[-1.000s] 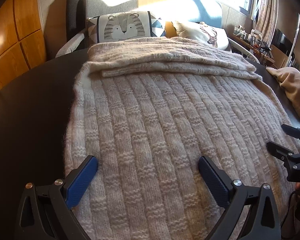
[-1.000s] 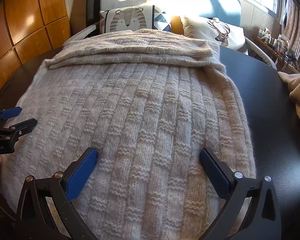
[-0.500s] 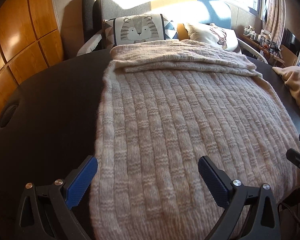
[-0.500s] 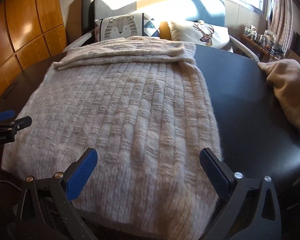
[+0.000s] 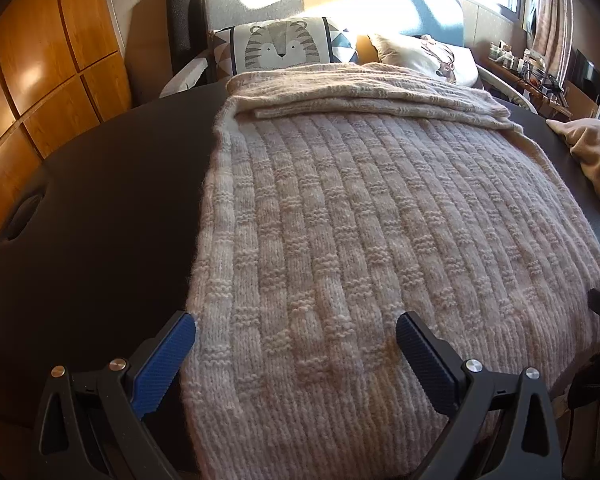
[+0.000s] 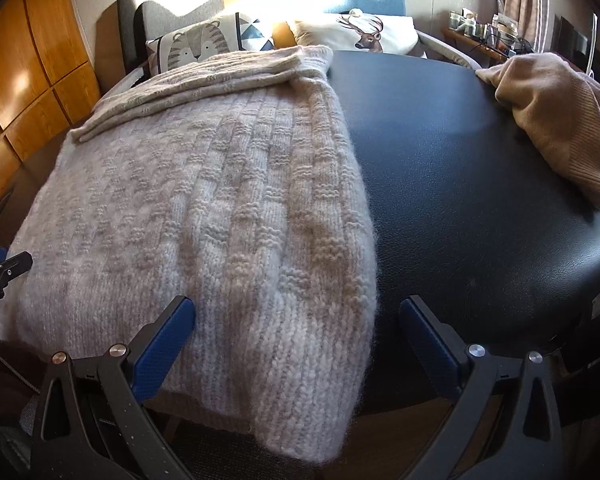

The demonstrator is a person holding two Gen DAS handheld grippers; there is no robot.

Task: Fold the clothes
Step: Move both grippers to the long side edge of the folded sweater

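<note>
Across the dark, round, leather-topped table [image 6: 460, 152] lies the pale beige, chunky rib-knit sweater [image 5: 380, 220], spread flat with its far end already doubled back on itself in a thick band near the cushions, and its near hem spilling over the table's front edge. The left hand-held gripper [image 5: 296, 344] hovers over the near left portion of the knit with its blue-padded fingers [image 5: 164, 360] wide apart and holding nothing; the right hand-held gripper [image 6: 298, 338] is likewise spread wide and empty, straddling the sweater's right border so that one finger sits above wool and the other above bare table. The chief risk, judging from this layout, is the overhang — the hem hangs unsupported, and a heavy knit like this could slide off towards the floor if either corner is tugged forward rather than lifted. A second hazard is uneven pinching: if one gripper bites only the top layer or a loose fuzzy strand, the fabric would probably stretch and the fold come out skewed. The already-folded band at the far end may also drag or unroll if the body is pulled towards the person. A tan, finely ribbed garment [image 6: 556, 120] rests at the table's right rim, well apart from the sweater — it seems unlikely to interfere unless the right gripper swings wide.
</note>
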